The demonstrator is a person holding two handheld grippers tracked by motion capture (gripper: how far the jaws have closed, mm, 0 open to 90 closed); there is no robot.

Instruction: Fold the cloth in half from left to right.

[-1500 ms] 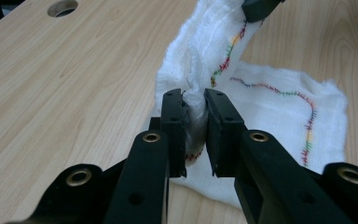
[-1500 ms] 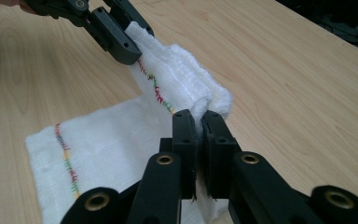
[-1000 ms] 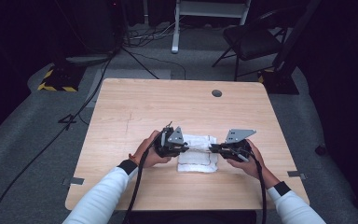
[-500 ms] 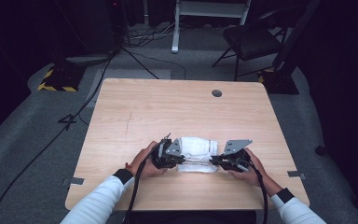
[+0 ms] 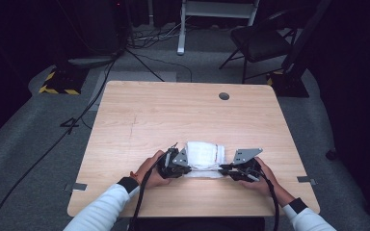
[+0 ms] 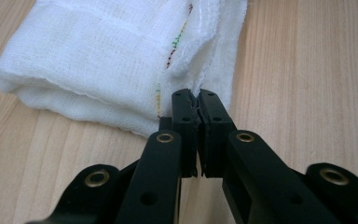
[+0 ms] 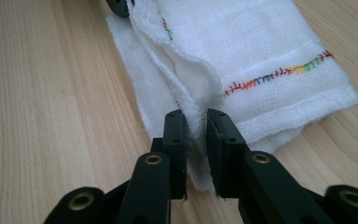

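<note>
A folded white cloth (image 5: 203, 154) with a coloured stitched line lies on the wooden table (image 5: 173, 115) near its front edge. My left gripper (image 5: 189, 169) is at the cloth's left end. In the left gripper view its jaws (image 6: 196, 100) have just closed and are shut tight on the thin edge of the cloth (image 6: 98, 60). My right gripper (image 5: 221, 169) is at the right end. In the right gripper view its jaws (image 7: 196, 119) have just been opening. They stand slightly apart, with a loose edge of the cloth (image 7: 261, 42) between them.
A round cable hole (image 5: 224, 96) sits at the table's far right. Behind the table on the floor are a dark chair (image 5: 260, 43), cables and a yellow-black striped base (image 5: 58, 84). A tape strip (image 5: 78, 186) marks the table's front left edge.
Both hands have moved toward the table's front edge and down to the tabletop with the cloth's edge. The cloth now lies bunched in a thicker fold between them.
</note>
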